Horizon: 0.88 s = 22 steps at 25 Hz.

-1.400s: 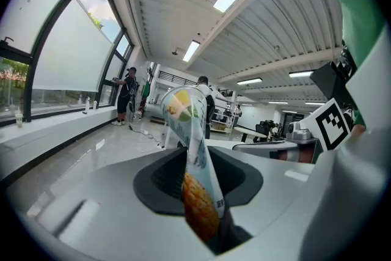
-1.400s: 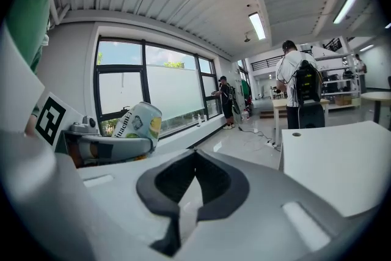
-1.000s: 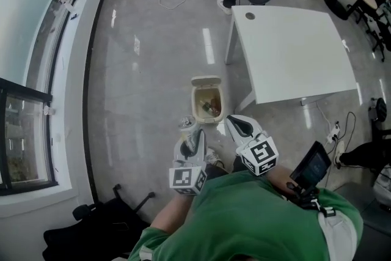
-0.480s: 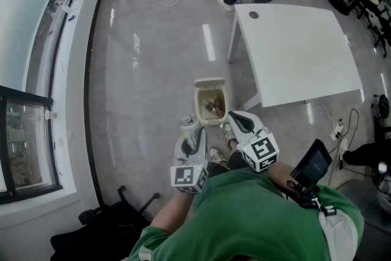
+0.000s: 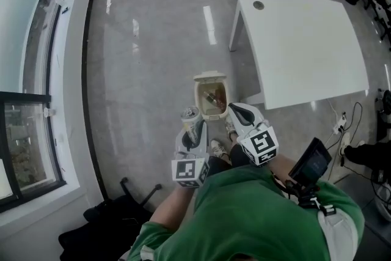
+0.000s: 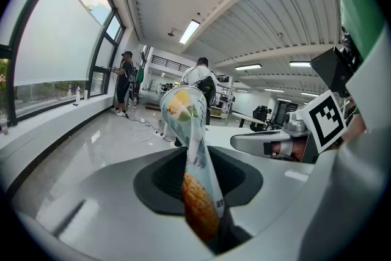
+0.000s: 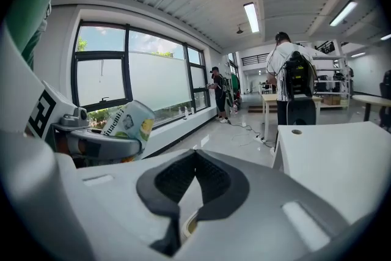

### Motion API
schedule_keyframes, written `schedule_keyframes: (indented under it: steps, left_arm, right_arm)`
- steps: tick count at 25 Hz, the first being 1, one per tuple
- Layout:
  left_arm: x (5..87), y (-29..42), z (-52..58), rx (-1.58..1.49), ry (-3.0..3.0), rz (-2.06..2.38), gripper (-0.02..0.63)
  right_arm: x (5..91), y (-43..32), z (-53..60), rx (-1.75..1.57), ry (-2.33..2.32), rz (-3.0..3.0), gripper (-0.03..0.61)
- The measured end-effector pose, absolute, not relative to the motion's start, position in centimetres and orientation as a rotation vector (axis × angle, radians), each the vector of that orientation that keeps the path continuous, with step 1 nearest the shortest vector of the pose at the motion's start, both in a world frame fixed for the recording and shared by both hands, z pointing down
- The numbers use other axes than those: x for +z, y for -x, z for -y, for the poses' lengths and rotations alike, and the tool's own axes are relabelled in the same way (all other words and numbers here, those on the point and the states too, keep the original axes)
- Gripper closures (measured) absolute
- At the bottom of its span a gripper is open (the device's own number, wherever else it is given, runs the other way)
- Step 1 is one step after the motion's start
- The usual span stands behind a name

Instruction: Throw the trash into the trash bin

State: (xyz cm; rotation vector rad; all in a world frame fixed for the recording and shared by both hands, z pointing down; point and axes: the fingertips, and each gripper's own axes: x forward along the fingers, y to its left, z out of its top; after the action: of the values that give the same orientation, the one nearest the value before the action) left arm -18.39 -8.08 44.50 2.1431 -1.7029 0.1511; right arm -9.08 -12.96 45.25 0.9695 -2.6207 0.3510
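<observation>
The left gripper point(image 5: 194, 132) is squeezing a can point(image 5: 190, 114) for the trash bin point(image 5: 198, 98); the right gripper point(image 5: 237, 112) is hanging closed, empty

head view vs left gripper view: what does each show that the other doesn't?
Head view only: the open trash bin with trash inside. Left gripper view only: ceiling lights, and the jaws pressed on the printed side of the can. Both: the can held in the left tool, and the right tool beside it.
</observation>
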Motion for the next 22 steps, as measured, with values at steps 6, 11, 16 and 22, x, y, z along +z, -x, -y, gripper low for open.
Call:
schedule_keyframes:
  steps: [6, 11, 16, 22]
  left_arm:
    - [47.5, 18.3, 11.0, 0.216, -2.108, 1.696, 0.509]
    - [50.9, 17.9, 12.4, 0.302, -2.069, 1.691, 0.509]
    - [54.3, 17.6, 13.5, 0.346, -2.062, 1.663, 0.508]
    - [59.3, 17.3, 14.1, 0.413, -2.031, 1.626, 0.509]
  right_arm:
    - [49.0, 9.1, 15.5, 0.416, -0.945, 2.576, 0.575]
    - [52.5, 9.4, 16.7, 0.485, -0.906, 2.54, 0.575]
    - [55.7, 10.2, 17.8, 0.522, -0.883, 2.511, 0.575]
    - [60.1, 10.6, 18.7, 0.555, -0.873, 2.475, 0.575]
